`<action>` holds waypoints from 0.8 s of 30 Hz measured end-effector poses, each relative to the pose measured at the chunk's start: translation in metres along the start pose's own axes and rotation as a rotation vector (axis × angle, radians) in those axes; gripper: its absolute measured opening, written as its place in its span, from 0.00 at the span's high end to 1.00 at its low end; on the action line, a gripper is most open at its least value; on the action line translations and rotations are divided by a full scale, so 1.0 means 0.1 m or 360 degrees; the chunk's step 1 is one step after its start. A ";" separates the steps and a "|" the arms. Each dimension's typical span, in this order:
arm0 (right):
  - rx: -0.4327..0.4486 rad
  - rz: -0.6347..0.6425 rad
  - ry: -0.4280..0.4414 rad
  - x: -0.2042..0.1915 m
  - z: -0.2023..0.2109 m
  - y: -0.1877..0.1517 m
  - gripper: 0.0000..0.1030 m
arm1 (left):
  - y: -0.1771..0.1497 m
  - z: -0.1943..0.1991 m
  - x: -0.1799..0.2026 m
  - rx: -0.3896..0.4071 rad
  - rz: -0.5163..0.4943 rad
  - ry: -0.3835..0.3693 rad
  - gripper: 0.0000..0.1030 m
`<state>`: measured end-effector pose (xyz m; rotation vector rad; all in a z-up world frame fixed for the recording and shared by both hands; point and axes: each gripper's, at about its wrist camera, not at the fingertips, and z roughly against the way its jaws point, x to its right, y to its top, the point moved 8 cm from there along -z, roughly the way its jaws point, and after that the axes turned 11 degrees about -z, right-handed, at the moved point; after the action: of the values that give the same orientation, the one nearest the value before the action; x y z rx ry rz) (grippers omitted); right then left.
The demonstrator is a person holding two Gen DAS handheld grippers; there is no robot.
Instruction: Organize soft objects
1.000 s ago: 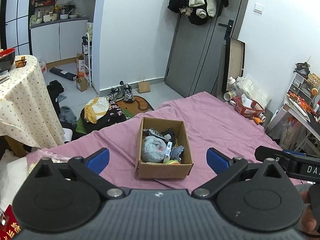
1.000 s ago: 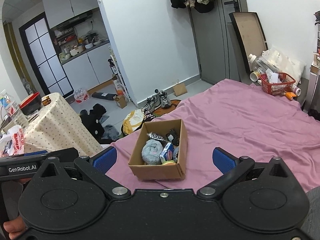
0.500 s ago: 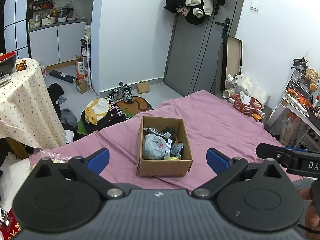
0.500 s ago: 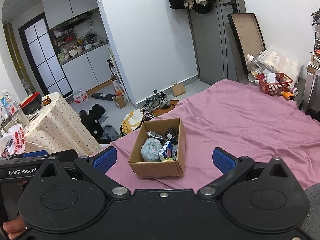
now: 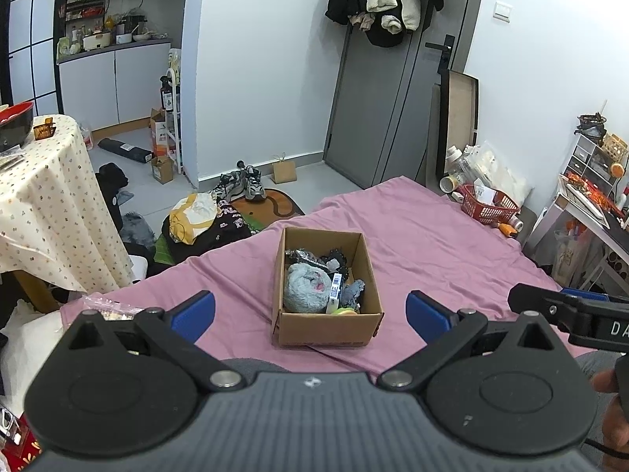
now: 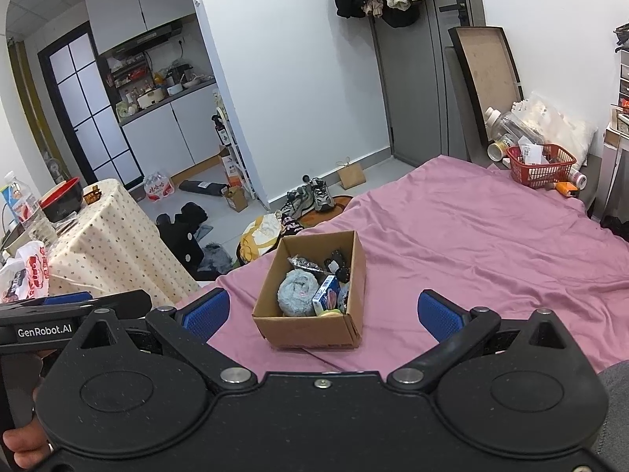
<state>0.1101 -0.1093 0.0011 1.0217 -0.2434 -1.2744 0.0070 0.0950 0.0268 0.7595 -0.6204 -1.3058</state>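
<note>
Box (image 5: 326, 287) sits central on sheet (image 5: 432, 244), reachable by both. Left gripper (image 5: 310, 310) and right gripper (image 6: 322, 308) hover spread wide, empty. Grey plush (image 5: 306, 289), probably, tops contents.

Both wrist views look down along their own fingers, sharing the cardboard box (image 5: 327, 287) (image 6: 312, 289) on the pink bedsheet (image 5: 432, 244) (image 6: 491, 244)

Box (image 5: 326, 324): on the bed (image 5: 452, 244), at 12 o'clock.
Plush roll (image 5: 306, 289): inside box, 9 o'clock side.
Basket (image 5: 489, 209): 2 o'clock, beyond bed.
Shoes (image 5: 243, 185): floor, 11 o'clock.
</note>
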 end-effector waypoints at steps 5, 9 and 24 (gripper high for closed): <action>-0.0003 -0.0002 -0.0002 0.01 0.00 -0.02 0.00 | 0.01 0.00 0.00 -0.0004 -0.0004 0.0002 0.01; -0.0001 -0.0003 -0.0002 0.01 0.01 -0.03 0.00 | 0.01 0.00 0.00 -0.0001 -0.0003 -0.0003 0.01; -0.0002 0.0003 -0.0005 0.04 0.01 -0.02 0.00 | 0.00 -0.01 0.02 -0.0005 -0.0034 -0.0002 0.01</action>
<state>0.1091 -0.1131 -0.0012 1.0182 -0.2456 -1.2745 0.0079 0.0928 0.0263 0.7647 -0.6123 -1.3265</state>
